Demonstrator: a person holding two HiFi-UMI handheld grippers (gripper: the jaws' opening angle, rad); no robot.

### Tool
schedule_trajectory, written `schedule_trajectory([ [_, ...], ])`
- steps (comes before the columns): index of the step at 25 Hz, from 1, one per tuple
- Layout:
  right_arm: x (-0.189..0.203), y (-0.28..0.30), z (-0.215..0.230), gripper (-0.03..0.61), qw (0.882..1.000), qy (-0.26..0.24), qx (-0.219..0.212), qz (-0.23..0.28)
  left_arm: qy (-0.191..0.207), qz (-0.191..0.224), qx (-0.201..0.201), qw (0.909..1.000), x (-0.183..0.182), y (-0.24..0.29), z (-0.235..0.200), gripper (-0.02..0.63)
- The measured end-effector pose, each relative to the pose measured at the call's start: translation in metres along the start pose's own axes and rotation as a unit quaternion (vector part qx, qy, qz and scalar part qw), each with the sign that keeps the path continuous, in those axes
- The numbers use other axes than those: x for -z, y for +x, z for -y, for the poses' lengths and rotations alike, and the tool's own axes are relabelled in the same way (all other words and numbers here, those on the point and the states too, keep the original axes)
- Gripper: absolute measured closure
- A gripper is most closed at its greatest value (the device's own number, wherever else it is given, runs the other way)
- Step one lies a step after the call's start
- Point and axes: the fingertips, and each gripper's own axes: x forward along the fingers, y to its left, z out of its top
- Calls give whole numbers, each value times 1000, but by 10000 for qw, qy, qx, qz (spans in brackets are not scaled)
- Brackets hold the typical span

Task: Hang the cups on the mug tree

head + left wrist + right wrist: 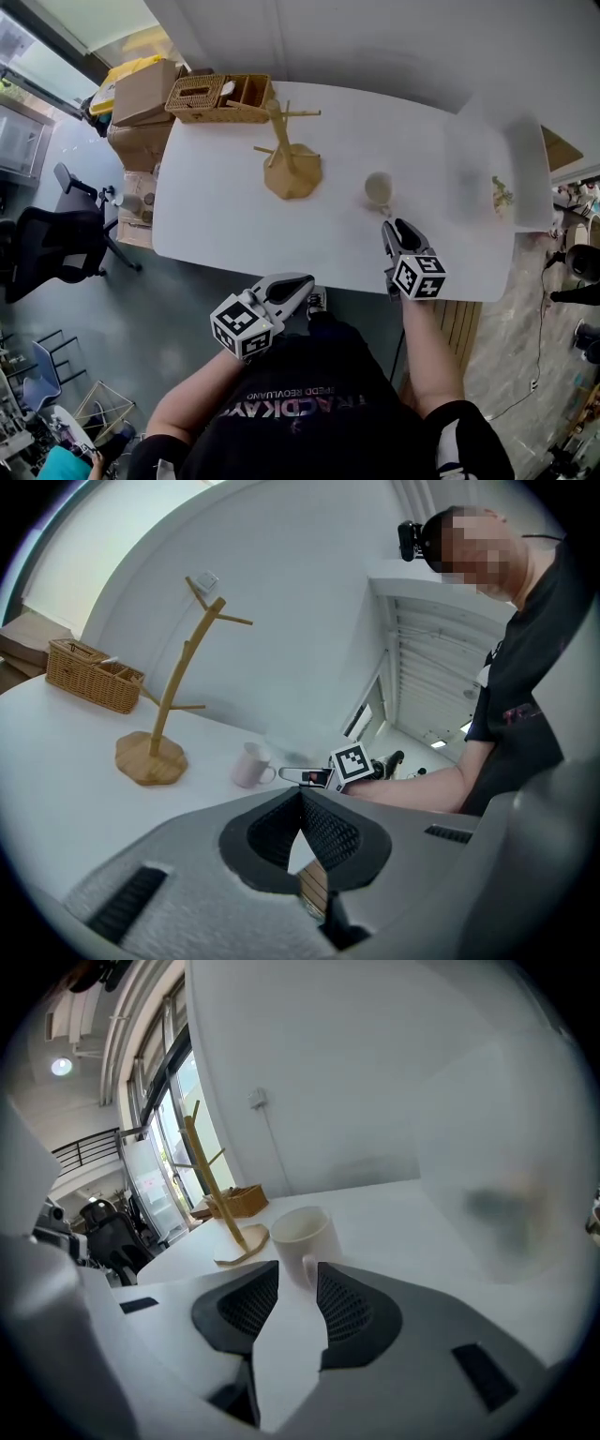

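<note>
While the right gripper (298,1277) was held with its jaws spread and nothing pinched between them, the handle (307,1267) of the white cup (302,1232) was seen just at their mouth, facing the near side. No pressure from the pads could be made out. The cup was left standing upright on the white table (225,220), just beyond the jaw tips. If the jaws were closed off-centre, the cup would probably be nudged or spun instead of gripped, and it might be tipped. A pinch taken on the handle alone was judged risky, since the smooth body could swing down or slip out once lifted. The loop would also be partly filled by the jaws, so little room would be left for a peg. The wooden mug tree (291,159) was set well apart to the far left, and none of its thin, angled pegs was yet loaded. The stand looked light, so it could be shoved or toppled if it were struck by the cup on approach. It was steadied by nothing, as the left gripper (298,284) was kept off the near edge with its jaws pressed together and empty. The wicker basket (220,98) at the far left lay close behind the tree and could be clipped by an overshoot.
</note>
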Motion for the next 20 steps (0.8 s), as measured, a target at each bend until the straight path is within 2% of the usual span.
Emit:
schedule_trajectory([
  [4, 8, 22, 12, 462, 9994, -280, 52, -213, -43, 6, -90, 9999, 0, 1, -3, 618],
  [13, 19, 46, 16, 463, 9974, -545, -22, -468, -109, 62, -314, 9994, -4, -8, -10, 618],
  [20, 27, 56, 23, 463, 9956, -728, 78, -588, -169, 67, -428, 9989, 1, -10, -12, 618],
])
